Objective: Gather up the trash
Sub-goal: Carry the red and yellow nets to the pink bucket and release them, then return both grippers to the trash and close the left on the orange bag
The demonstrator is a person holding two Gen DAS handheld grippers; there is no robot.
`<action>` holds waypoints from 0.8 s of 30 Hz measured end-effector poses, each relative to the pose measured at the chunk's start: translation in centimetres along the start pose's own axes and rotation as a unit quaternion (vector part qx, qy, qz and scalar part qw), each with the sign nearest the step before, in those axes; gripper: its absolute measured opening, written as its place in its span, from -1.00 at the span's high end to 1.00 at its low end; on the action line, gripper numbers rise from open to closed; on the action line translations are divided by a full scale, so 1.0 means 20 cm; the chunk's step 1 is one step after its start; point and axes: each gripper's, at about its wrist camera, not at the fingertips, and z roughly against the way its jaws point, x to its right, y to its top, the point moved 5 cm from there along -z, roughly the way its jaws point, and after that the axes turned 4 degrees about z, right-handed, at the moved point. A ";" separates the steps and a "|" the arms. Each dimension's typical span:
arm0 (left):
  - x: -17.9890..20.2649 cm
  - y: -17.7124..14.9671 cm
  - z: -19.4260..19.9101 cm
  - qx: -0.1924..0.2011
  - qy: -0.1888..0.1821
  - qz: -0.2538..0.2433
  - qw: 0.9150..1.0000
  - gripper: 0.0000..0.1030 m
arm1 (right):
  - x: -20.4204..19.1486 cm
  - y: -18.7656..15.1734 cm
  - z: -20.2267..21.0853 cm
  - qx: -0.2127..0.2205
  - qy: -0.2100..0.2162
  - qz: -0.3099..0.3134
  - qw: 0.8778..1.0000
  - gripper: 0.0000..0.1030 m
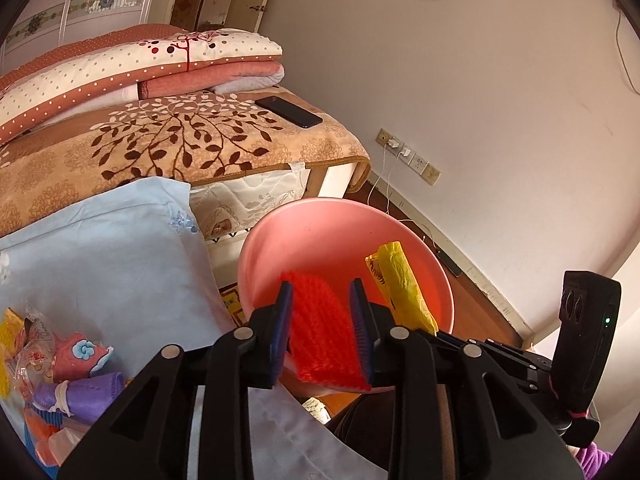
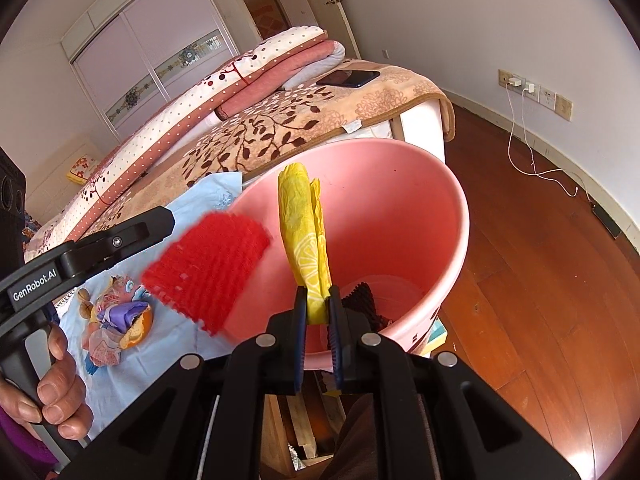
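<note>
From the left wrist view we see the left gripper (image 1: 322, 322) w/ fingers spread, the red mesh piece (image 1: 326, 336) loose between them over the pink bin (image 1: 280, 240). Only the right wrist view shows the right gripper (image 2: 318, 312) pinching the yellow wrapper (image 2: 306, 236) above the bin, plus dark trash (image 2: 366, 298) at the bin's bottom.

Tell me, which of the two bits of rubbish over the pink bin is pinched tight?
The yellow wrapper: the right gripper has its jaws clamped on the lower end. The red mesh sits loose between the left gripper's parted jaws.

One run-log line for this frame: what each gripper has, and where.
left gripper: open, red mesh piece between pads | right gripper: shut on yellow crumpled wrapper | both over pink plastic bin
</note>
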 end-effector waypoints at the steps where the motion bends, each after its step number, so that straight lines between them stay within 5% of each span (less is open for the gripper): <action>1: 0.00 0.00 0.00 0.002 -0.001 0.002 1.000 0.39 | 0.00 0.00 0.00 0.001 -0.002 0.000 1.000 0.79; 5: -0.01 0.02 0.02 0.006 -0.003 0.005 1.000 0.38 | 0.01 0.00 0.01 0.003 -0.006 -0.002 1.000 0.62; 9: -0.02 0.03 0.06 0.011 -0.005 0.007 1.000 0.38 | 0.01 0.01 0.02 0.012 -0.013 -0.005 1.000 0.17; 24: -0.22 0.04 0.29 0.039 0.025 0.024 0.999 0.38 | -0.14 0.03 0.08 0.039 0.005 0.019 0.999 0.10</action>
